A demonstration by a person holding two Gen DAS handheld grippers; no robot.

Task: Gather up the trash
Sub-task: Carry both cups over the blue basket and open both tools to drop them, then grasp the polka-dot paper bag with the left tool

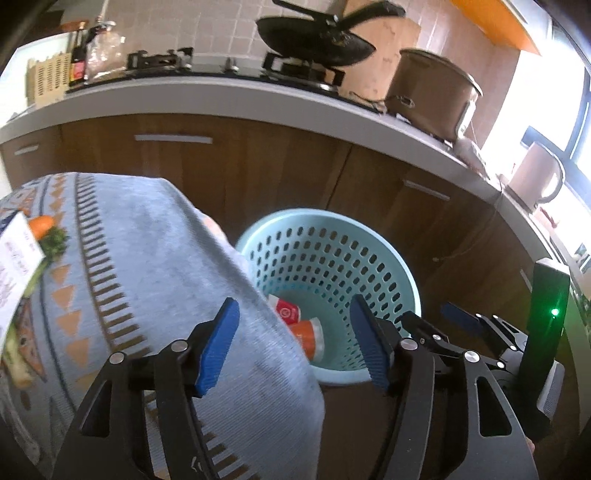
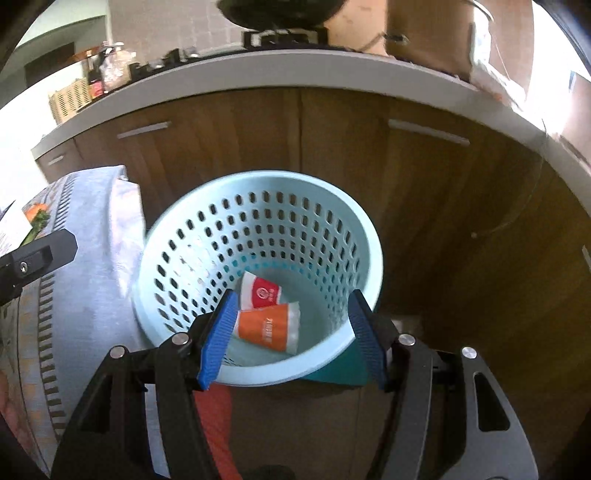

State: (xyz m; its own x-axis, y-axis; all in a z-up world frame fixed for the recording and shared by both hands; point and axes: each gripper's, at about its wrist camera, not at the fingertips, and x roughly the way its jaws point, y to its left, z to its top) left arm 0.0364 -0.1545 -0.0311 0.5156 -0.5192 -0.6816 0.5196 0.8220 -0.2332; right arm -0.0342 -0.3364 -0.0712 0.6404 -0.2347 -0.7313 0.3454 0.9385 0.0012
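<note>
Blue-padded jaws, two pairs, both spread wide and holding nothing.

Item: my right gripper (image 2: 291,332) hangs over the rim of one pale blue perforated basket (image 2: 177,221); my left gripper (image 1: 295,343) sits above the patterned tablecloth (image 1: 129,258) edge, which touches the basket's left side. Contents: two paper cups, lying on their sides at the bottom, one red (image 2: 261,291), one orange (image 2: 267,326), long axes roughly left-right, the orange cup's mouth seemingly toward the right. Open floor between basket and brown cabinets (image 2: 332,140).

wood cabinets (image 1: 258,162) — grey counter (image 1: 177,92) | tiled wall (image 1: 221,26) | bright window (image 1: 554,122)
</note>
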